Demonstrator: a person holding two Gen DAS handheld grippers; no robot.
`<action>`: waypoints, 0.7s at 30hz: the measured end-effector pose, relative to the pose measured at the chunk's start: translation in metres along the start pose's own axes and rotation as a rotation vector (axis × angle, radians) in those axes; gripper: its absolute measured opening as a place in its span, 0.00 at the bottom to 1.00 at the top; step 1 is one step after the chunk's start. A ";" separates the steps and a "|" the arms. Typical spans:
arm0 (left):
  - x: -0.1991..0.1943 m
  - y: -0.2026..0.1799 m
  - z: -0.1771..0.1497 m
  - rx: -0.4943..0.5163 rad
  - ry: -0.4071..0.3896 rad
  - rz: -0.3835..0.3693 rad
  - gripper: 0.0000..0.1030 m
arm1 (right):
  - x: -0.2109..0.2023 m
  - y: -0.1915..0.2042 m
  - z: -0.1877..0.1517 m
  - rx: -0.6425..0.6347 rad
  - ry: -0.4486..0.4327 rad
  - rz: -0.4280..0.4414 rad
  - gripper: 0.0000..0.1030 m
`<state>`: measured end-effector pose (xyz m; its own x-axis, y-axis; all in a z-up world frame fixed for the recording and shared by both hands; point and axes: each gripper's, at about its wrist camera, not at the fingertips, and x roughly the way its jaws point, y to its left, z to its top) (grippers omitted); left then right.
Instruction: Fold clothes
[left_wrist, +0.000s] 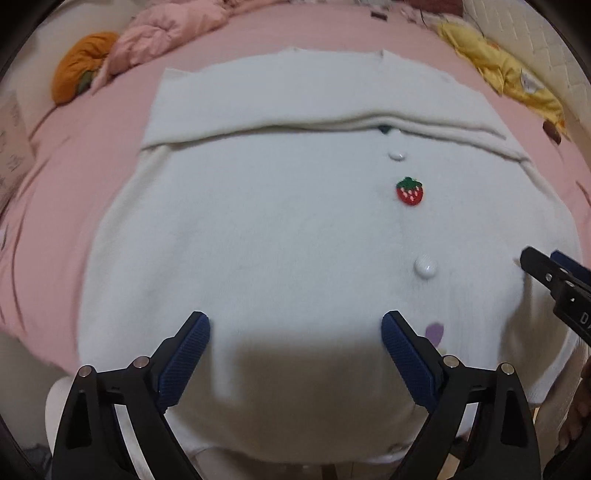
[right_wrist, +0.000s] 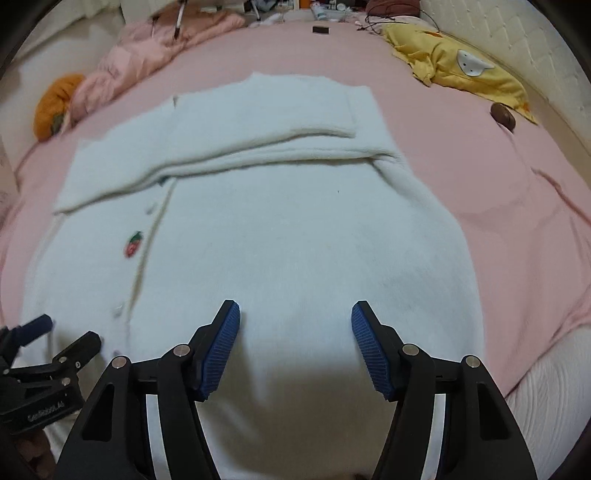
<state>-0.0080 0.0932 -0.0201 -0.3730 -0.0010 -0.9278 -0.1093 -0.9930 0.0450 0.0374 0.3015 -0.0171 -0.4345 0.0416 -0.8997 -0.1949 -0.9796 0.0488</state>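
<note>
A white fluffy cardigan (left_wrist: 277, 229) lies flat on the pink bed, with white buttons and a red strawberry patch (left_wrist: 409, 191). Both sleeves are folded across its upper part. It also shows in the right wrist view (right_wrist: 295, 229). My left gripper (left_wrist: 295, 328) is open and empty, just above the cardigan's near hem. My right gripper (right_wrist: 295, 317) is open and empty above the hem on the right side. The right gripper's fingers (left_wrist: 554, 273) show at the left view's right edge. The left gripper's fingers (right_wrist: 55, 347) show at the right view's lower left.
The pink bedsheet (right_wrist: 480, 177) surrounds the cardigan. A yellow garment (right_wrist: 461, 70) lies at the far right, with a small brown object (right_wrist: 503, 115) beside it. A pink quilt (right_wrist: 147, 51) and an orange cushion (right_wrist: 51, 107) lie at the far left. Clutter sits along the far edge.
</note>
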 end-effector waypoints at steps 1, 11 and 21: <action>0.008 0.004 -0.005 -0.009 0.039 0.000 0.92 | 0.008 0.002 -0.002 -0.001 0.047 0.005 0.62; -0.019 0.011 0.014 0.055 -0.011 -0.038 0.92 | 0.006 -0.011 0.010 0.003 0.010 0.105 0.63; -0.027 -0.078 0.108 0.495 -0.199 -0.043 0.92 | -0.032 -0.055 -0.001 0.166 -0.131 0.250 0.63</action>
<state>-0.0894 0.1834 0.0417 -0.5207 0.1081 -0.8468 -0.5317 -0.8172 0.2226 0.0629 0.3539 0.0082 -0.5941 -0.1612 -0.7881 -0.2042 -0.9174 0.3415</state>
